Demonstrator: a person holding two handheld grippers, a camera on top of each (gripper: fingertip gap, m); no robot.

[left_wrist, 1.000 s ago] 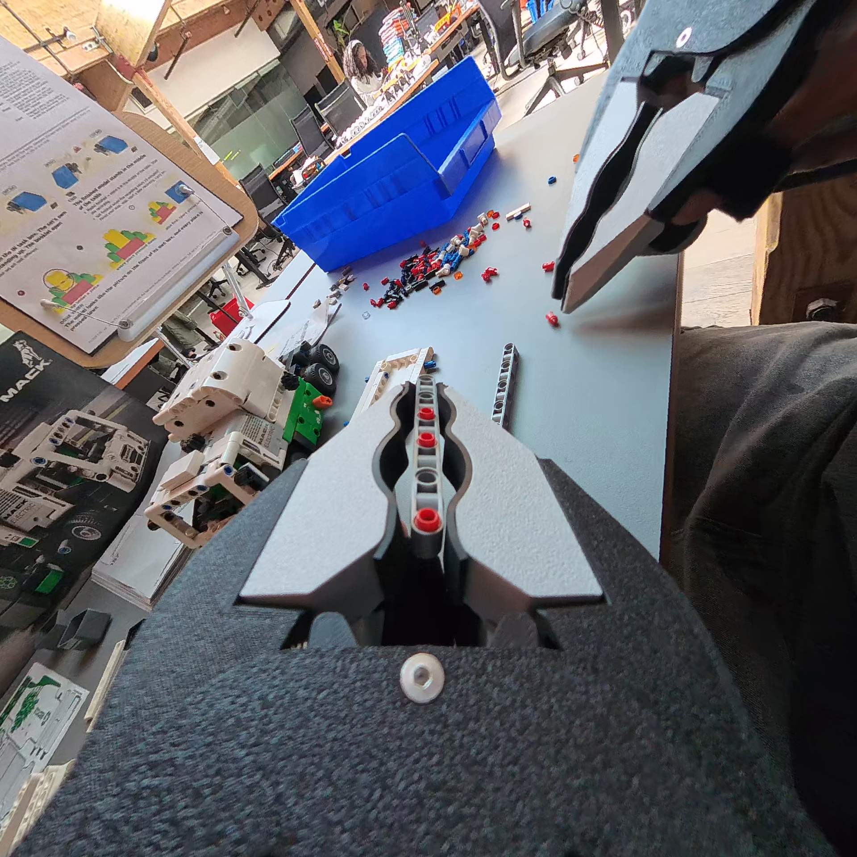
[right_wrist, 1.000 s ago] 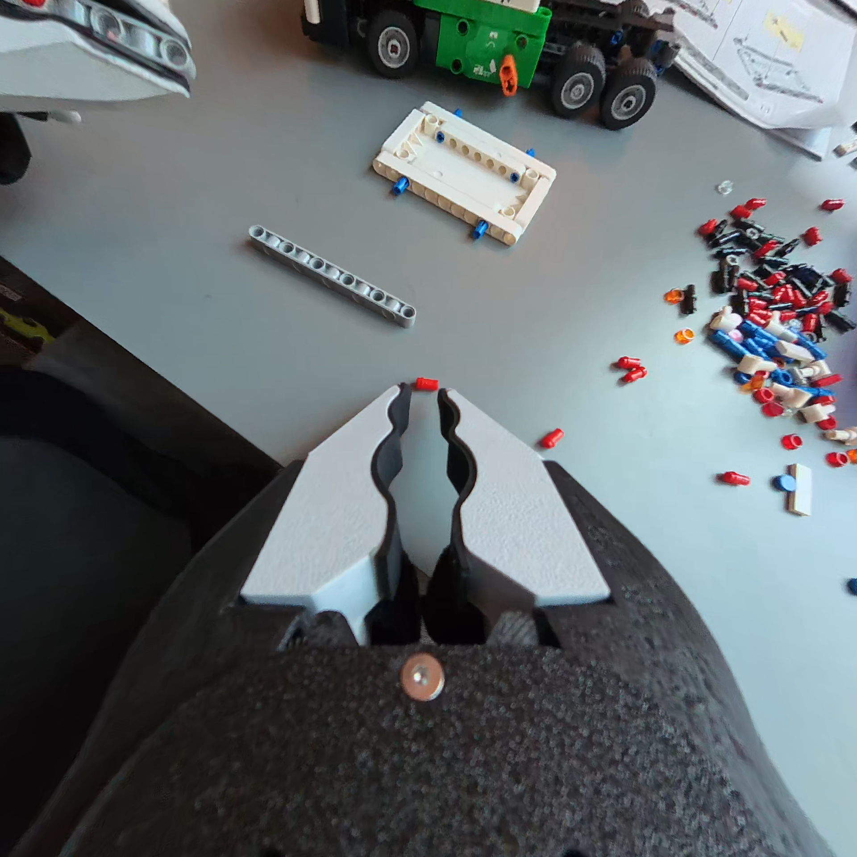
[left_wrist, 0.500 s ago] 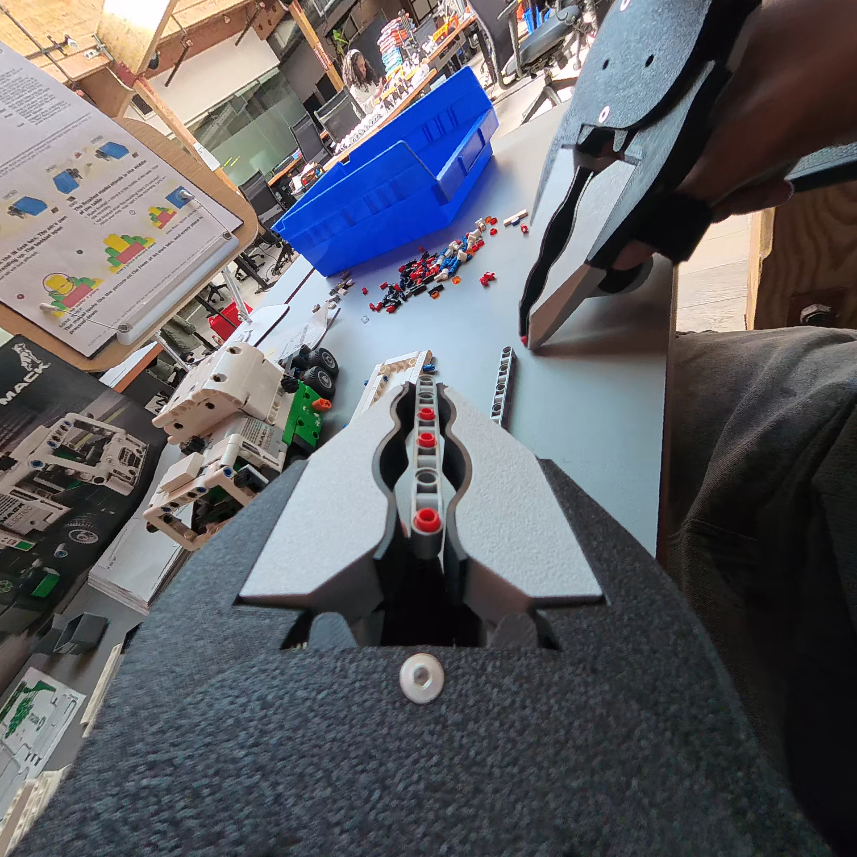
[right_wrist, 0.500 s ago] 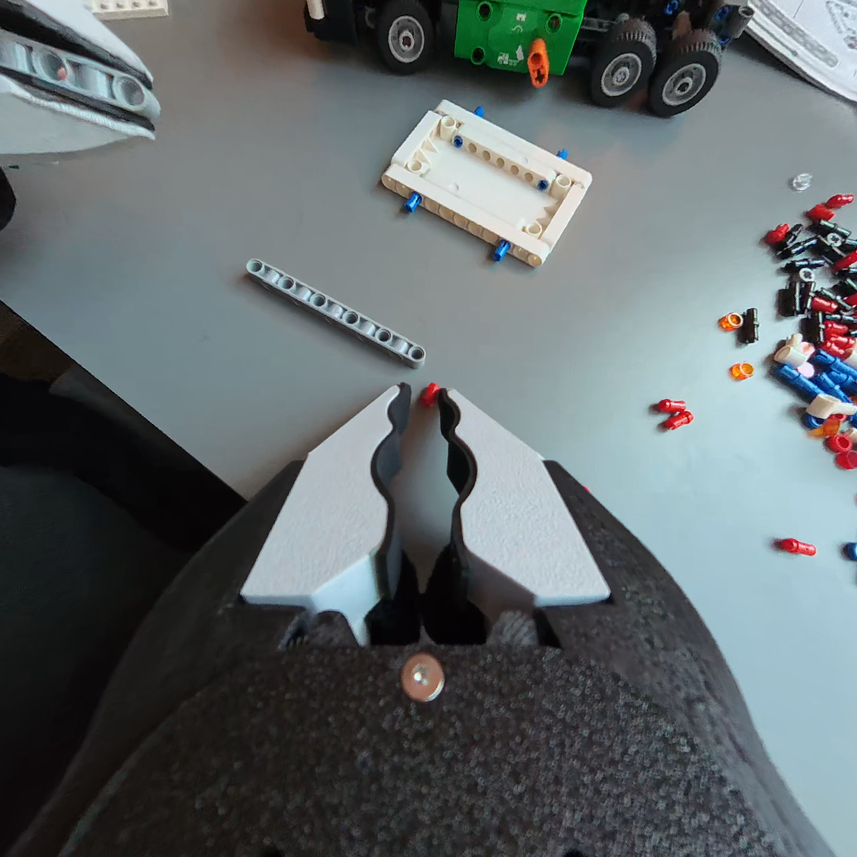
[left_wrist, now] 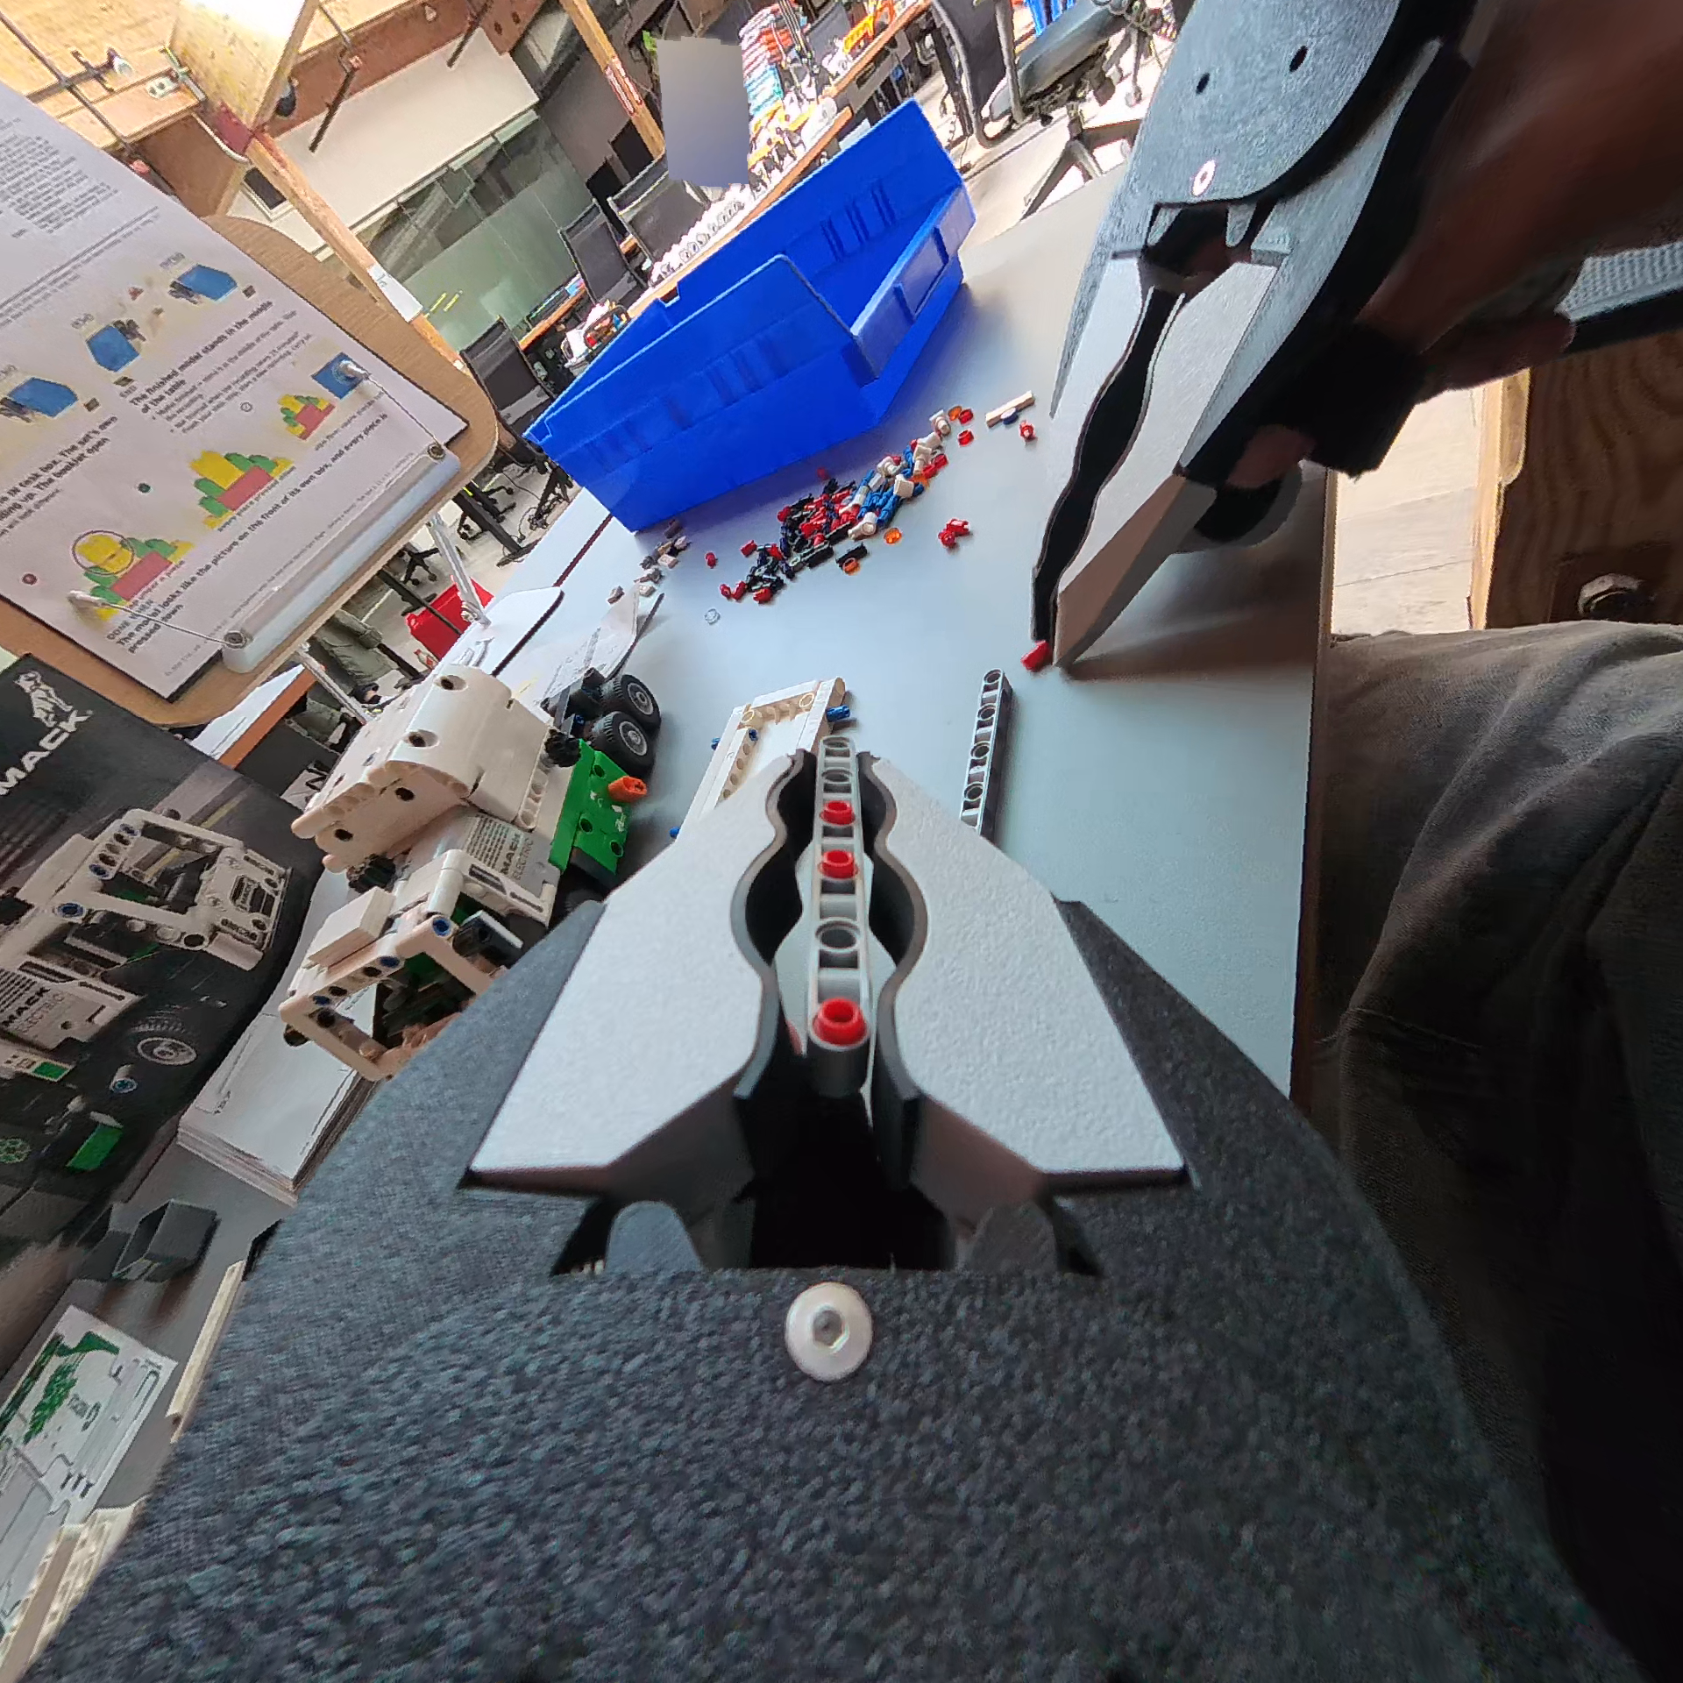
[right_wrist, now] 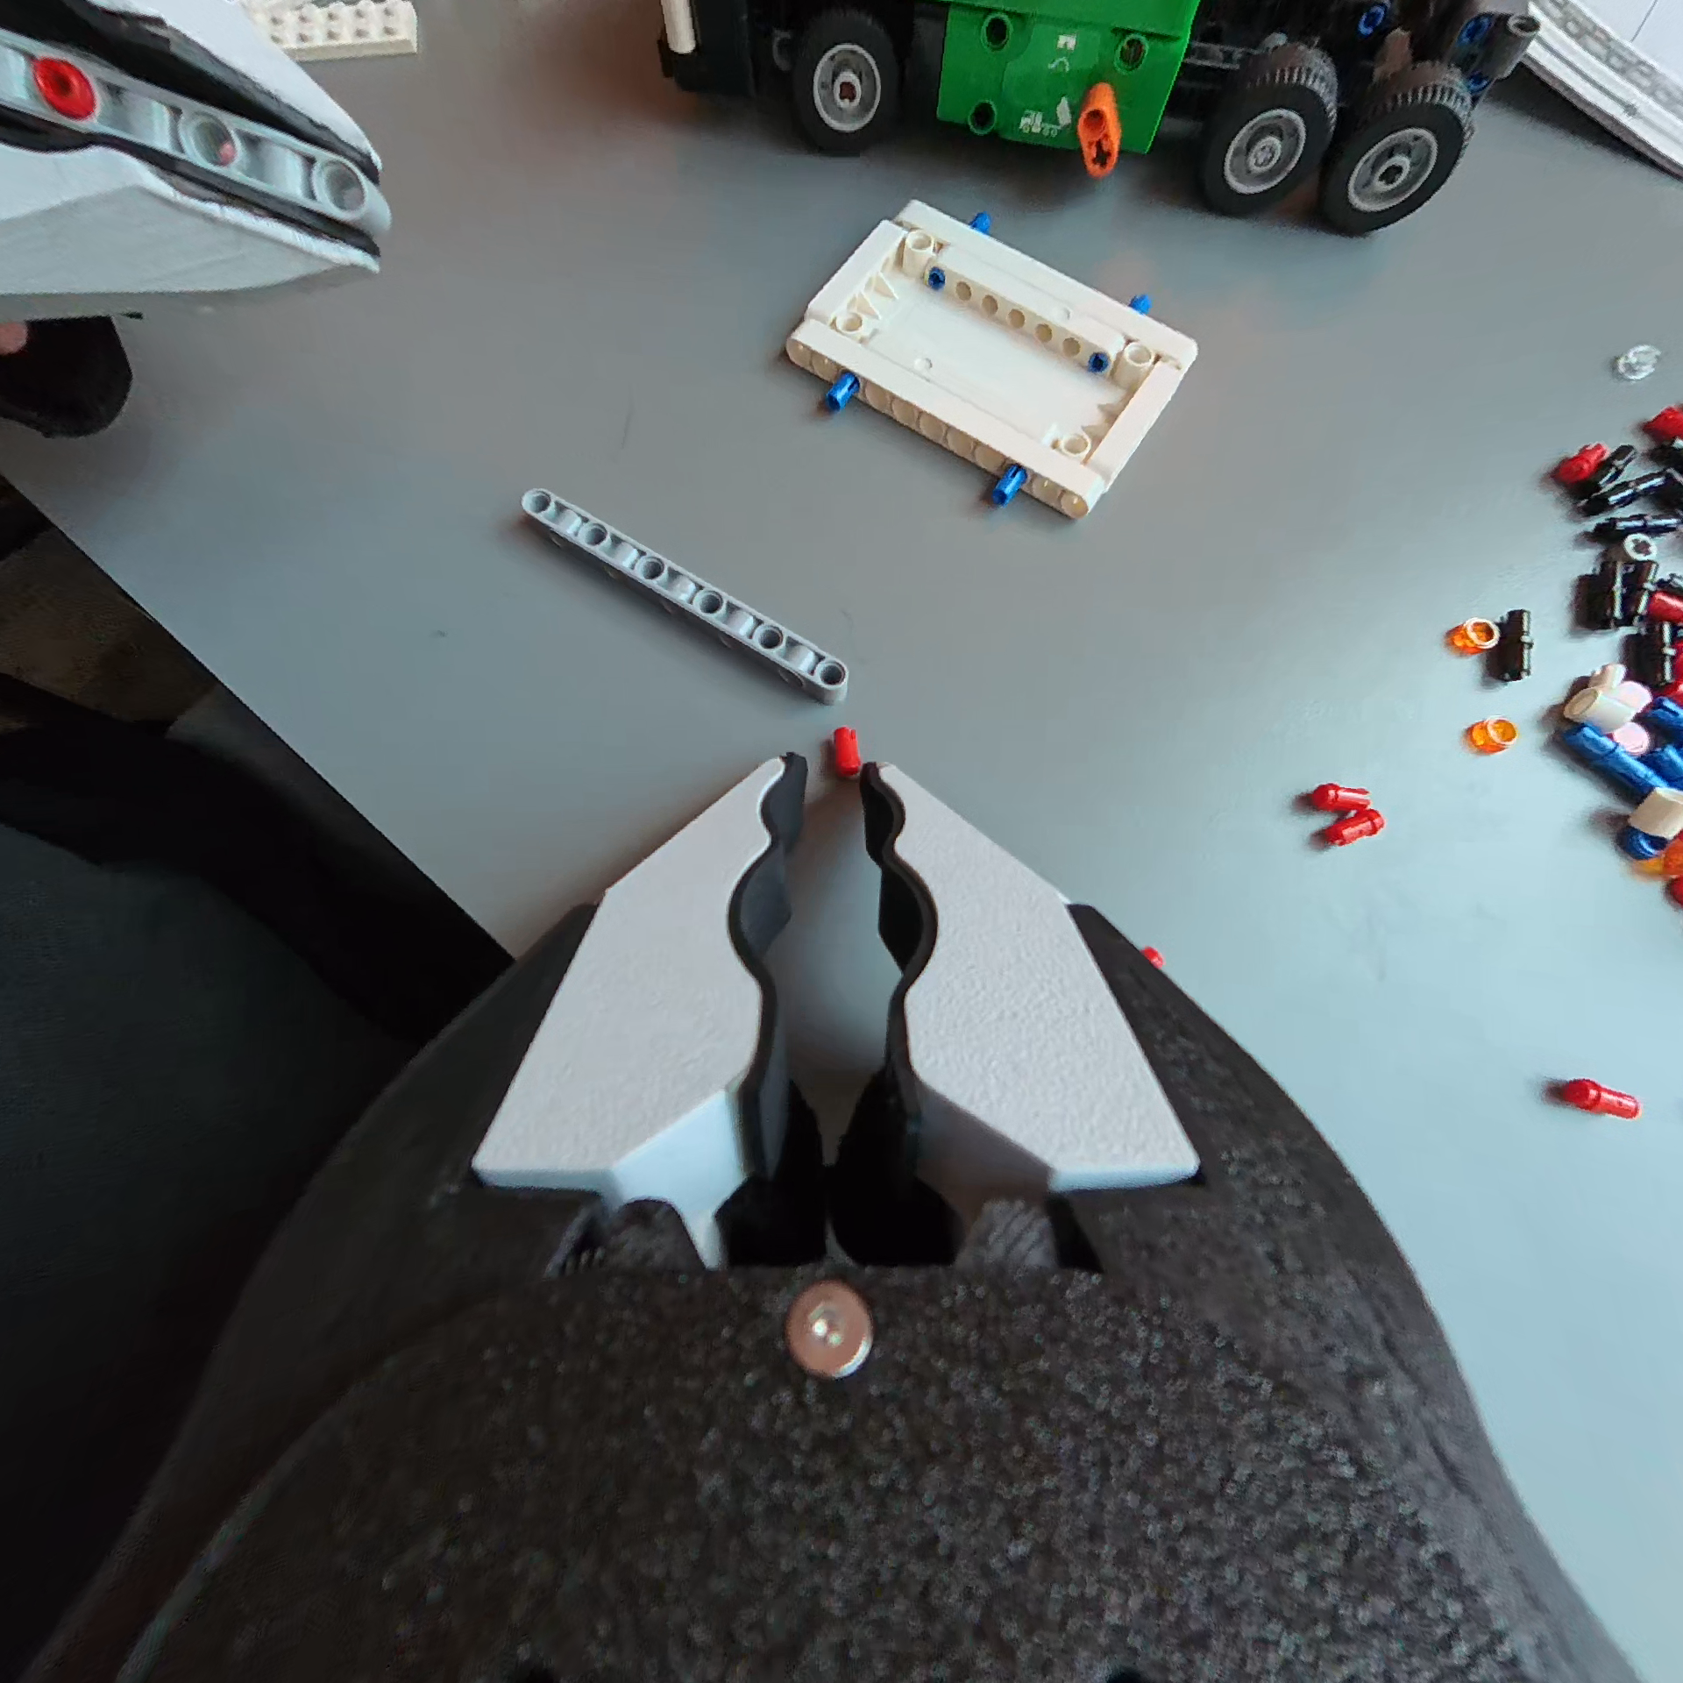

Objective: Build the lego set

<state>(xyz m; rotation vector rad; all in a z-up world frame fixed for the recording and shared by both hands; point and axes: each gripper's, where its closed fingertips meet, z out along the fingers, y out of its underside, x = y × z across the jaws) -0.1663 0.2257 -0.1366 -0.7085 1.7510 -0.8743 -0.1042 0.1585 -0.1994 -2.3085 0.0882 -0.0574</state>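
Observation:
My left gripper (left_wrist: 833, 770) is shut on a grey holed beam (left_wrist: 838, 947) with three red pins in it, held above the table. It also shows at the top left of the right wrist view (right_wrist: 182, 191). My right gripper (right_wrist: 831, 770) is slightly open, with its tips down on the grey table (right_wrist: 1184, 911). A loose red pin (right_wrist: 846, 749) lies just at the tips, not clamped. In the left wrist view the right gripper (left_wrist: 1047, 637) stands tilted over that pin (left_wrist: 1034, 654). A second grey beam (right_wrist: 683, 596) lies just beyond the pin.
A white frame with blue pins (right_wrist: 993, 360) lies behind the beam. The green and white truck (right_wrist: 1065, 73) stands at the back. A heap of small red, black and blue pins (right_wrist: 1630, 637) is on the right. A blue bin (left_wrist: 774, 364) and an instruction board (left_wrist: 182, 364) stand farther off. The tips of one gripper are about 12 cm away from the tips of the other.
My right gripper has come lower and nearer to the loose grey beam, with the red pin staying at its tips and turning lengthwise. My left gripper has kept still with its beam.

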